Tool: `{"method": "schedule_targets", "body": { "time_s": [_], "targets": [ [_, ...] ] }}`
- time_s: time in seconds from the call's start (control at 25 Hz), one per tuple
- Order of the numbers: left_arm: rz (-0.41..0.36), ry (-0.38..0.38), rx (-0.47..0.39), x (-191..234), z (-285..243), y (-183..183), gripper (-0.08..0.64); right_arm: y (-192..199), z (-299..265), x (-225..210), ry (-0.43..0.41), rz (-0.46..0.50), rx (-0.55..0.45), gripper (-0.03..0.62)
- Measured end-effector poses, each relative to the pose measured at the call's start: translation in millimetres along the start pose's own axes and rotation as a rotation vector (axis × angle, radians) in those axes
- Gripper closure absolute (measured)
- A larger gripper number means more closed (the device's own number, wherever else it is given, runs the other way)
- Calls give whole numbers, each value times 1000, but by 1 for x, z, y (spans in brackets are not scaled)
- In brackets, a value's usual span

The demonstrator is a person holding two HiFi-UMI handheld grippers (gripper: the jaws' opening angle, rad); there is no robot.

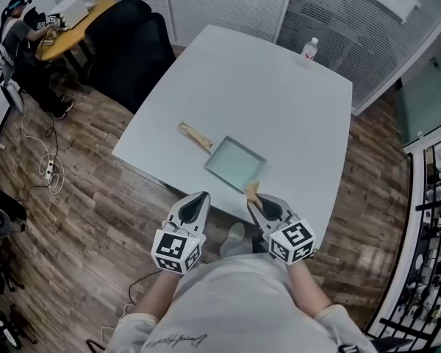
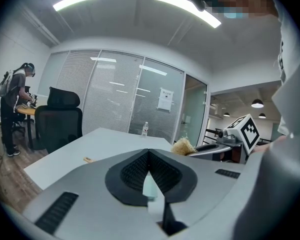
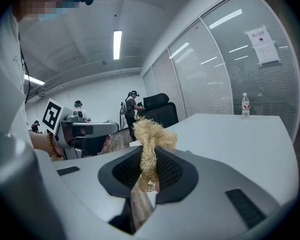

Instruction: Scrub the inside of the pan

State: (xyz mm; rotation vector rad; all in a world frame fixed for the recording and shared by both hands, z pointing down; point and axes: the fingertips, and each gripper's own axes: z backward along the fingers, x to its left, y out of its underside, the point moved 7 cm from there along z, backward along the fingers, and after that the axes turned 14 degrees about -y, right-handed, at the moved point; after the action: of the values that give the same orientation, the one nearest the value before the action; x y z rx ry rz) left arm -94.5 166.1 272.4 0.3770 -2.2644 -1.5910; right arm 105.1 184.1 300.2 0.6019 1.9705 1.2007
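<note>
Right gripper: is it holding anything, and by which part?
The right gripper is shut on a fibre scrubber, pinched by its narrow end; the loose tuft sticks out past the jaws.

Over the desk (image 2: 110, 136), the left tongs (image 2: 149, 151) hide most of the pan (image 2: 87, 159), the right tongs (image 3: 149, 151) cover the lower end of the scrubber (image 3: 150, 131), and the label on the bottle (image 3: 245, 104) is too small to read.

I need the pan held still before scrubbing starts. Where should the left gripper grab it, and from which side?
Take the wooden handle, which juts from the far-left corner of the pan and lies flat on the table. Come in from the left with the left gripper, opened jaws across it. That likely leaves the basin free for the scrubber in the right gripper.
</note>
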Motion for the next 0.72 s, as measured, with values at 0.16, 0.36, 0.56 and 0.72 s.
{"method": "schedule_targets", "body": {
  "time_s": [0.16,0.36,0.56,0.72],
  "targets": [
    [-2,-5,6,-5,-30,-7,549,-7,-2,-30,-15,-7,12,520],
    [-3,-23,16,-9,-55,-14,549,-12,-5,-58,-44,-15,37,520],
    [-10,-18,46,-6,-71,-18,549,-16,-8,-76,-36,-43,47,520],
    [-20,11,66,12,-86,-19,549,-16,-24,-85,-7,-67,44,520]
  ]
}}
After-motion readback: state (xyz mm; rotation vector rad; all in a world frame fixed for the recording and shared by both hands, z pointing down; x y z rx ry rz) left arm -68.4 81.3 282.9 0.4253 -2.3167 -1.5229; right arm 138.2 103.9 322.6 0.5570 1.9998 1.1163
